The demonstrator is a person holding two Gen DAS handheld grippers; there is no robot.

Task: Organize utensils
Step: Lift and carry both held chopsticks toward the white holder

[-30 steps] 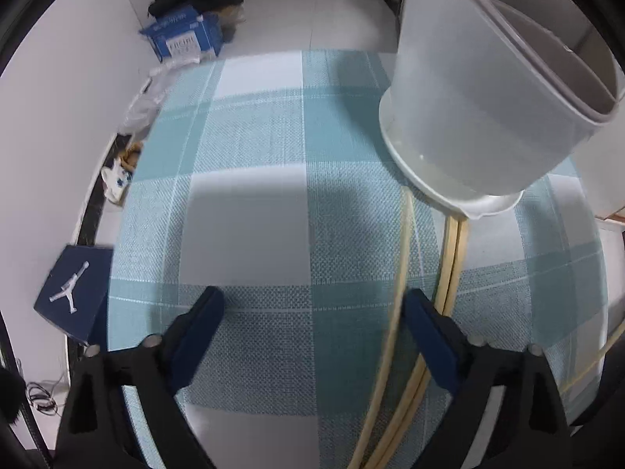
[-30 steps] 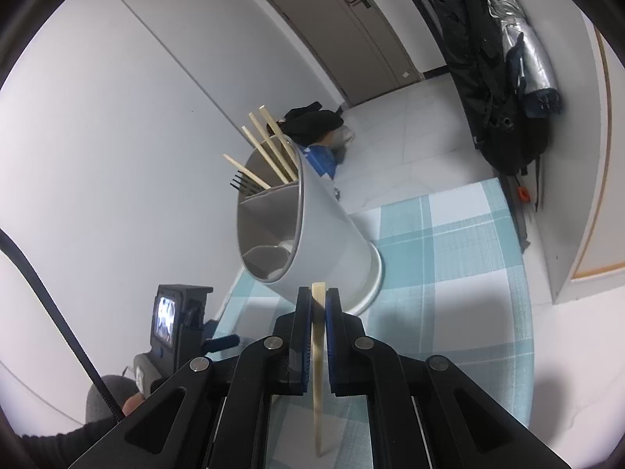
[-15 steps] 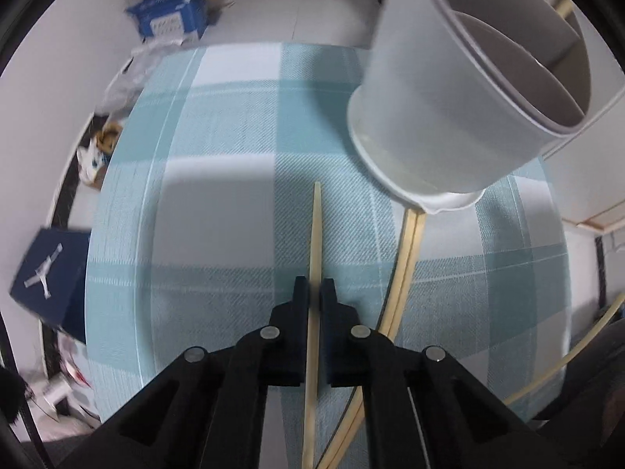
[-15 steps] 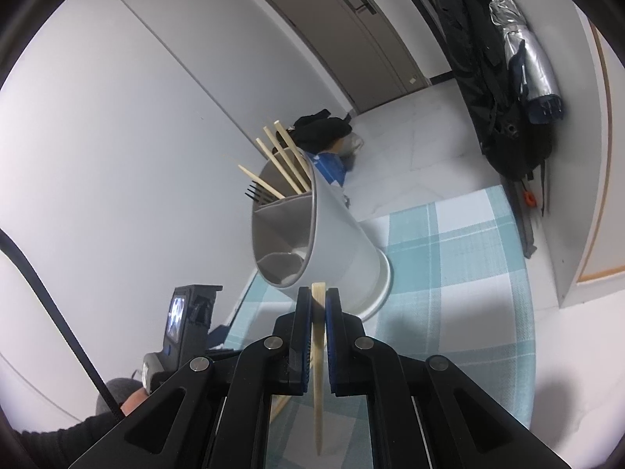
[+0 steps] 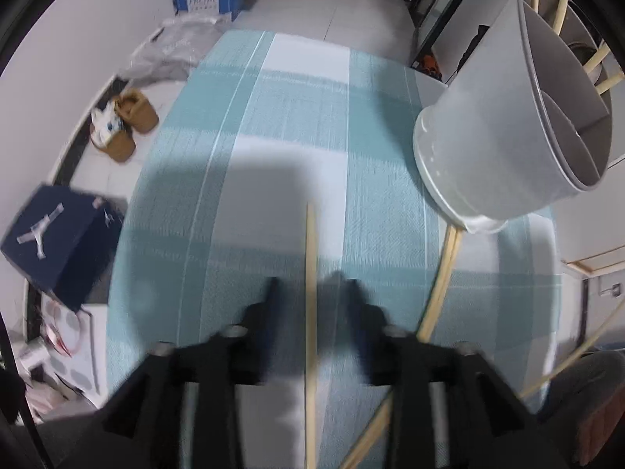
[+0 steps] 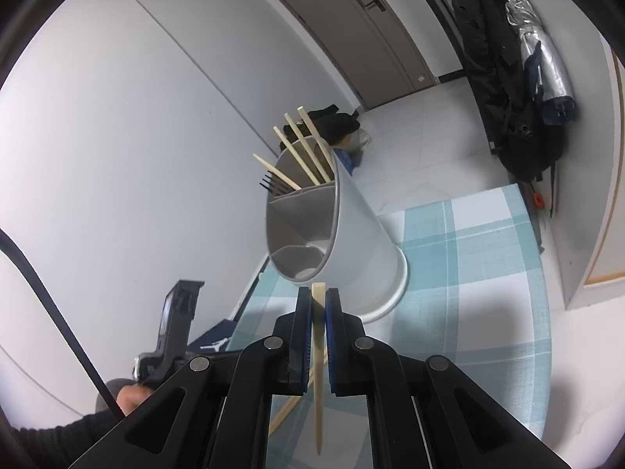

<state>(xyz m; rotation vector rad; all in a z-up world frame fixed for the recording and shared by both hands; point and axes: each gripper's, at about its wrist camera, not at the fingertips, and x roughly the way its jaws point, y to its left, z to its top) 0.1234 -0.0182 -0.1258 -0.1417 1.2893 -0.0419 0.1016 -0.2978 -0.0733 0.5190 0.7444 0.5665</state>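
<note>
Left wrist view: your left gripper (image 5: 312, 297) is opening, releasing the chopstick (image 5: 310, 293) it pinched moments ago, lower centre; right gripper (image 6: 319, 336) grips another chopstick (image 6: 319, 371), undelivered.

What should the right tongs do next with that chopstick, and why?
Probably lift the right tongs toward the holder rim and tip the chopstick into the compartment with the other chopsticks. The right tongs are shut on it just short of the holder's base. The left tongs are opening around another chopstick, pads clear.
</note>
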